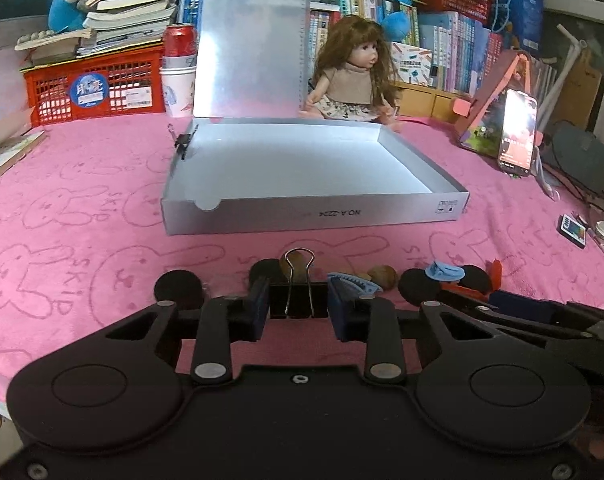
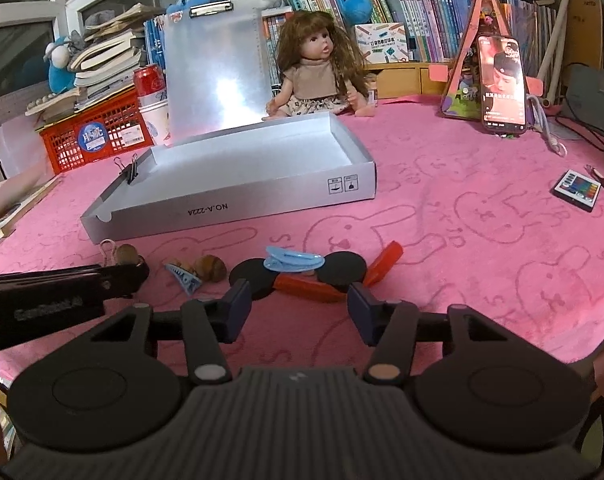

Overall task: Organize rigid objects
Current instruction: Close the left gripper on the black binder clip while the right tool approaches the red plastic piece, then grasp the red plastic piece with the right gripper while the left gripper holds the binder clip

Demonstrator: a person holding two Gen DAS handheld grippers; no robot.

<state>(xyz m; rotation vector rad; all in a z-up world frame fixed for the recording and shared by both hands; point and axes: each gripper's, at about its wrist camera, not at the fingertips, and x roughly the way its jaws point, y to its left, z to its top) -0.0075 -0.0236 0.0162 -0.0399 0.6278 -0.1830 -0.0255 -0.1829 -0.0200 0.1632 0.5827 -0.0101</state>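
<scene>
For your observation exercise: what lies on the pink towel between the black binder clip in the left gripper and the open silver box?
Only bare pink towel separates the black binder clip from the open silver box, as the left wrist view shows.

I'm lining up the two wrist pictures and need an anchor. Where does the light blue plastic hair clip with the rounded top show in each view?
Left wrist view: the light blue plastic hair clip lies lower right of centre, on the pink towel.
Right wrist view: it sits just below centre, between the fingertip discs, above the orange bar.
Shared landmark: the open silver cardboard box, behind the clip in both.
</scene>
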